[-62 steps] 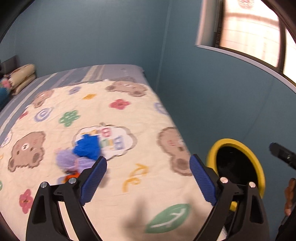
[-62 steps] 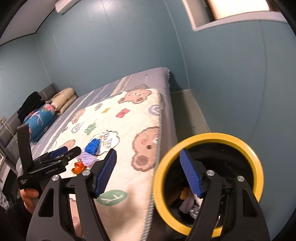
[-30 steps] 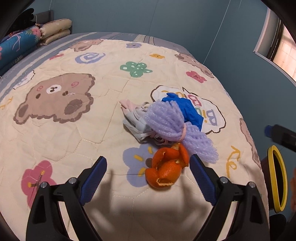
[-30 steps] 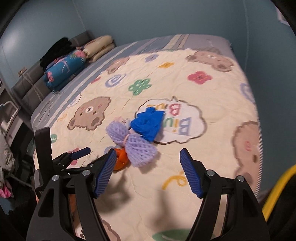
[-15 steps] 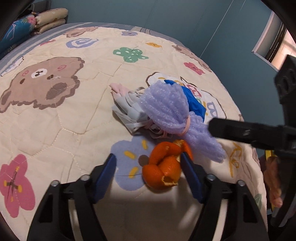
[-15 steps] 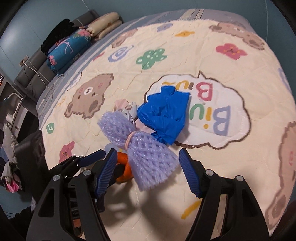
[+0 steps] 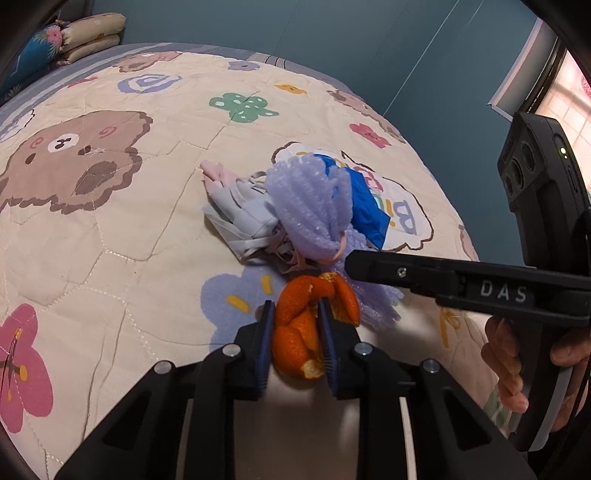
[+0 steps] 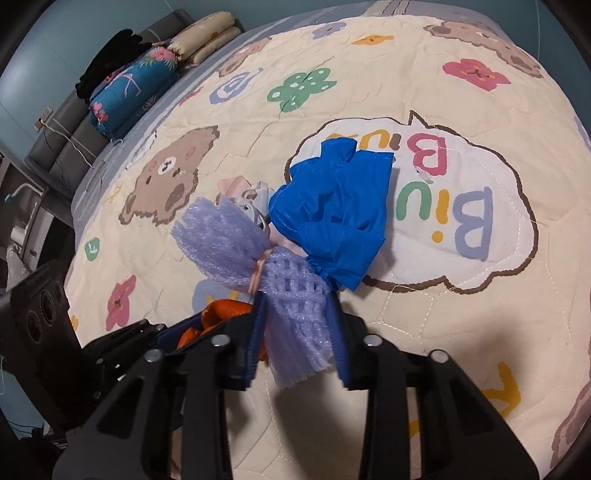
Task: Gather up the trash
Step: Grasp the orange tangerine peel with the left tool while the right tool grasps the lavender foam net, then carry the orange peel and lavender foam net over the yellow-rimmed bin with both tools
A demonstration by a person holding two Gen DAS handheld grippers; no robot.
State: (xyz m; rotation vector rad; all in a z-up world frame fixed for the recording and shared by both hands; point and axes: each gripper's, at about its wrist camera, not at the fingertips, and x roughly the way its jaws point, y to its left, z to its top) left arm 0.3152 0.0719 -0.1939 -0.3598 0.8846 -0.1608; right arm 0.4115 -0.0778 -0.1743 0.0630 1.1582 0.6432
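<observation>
Left hand-held gripper [image 7: 295, 332] low over the bed [image 7: 110, 229], pads clamped on the orange peel [image 7: 301, 325]. Right hand-held gripper [image 8: 297, 336] beside it, pads pinching the purple foam net [image 8: 258, 254]. Right view alone shows the blue glove [image 8: 332, 221] whole; left view shows the grey mask [image 7: 243, 218]. Half a second ago both sets of jaws stood wide apart

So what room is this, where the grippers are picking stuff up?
Most likely a bedroom. The trash lies on a bed with a bear-print quilt, folded pillows are stacked at its head, and there's a window in the blue wall.
</observation>
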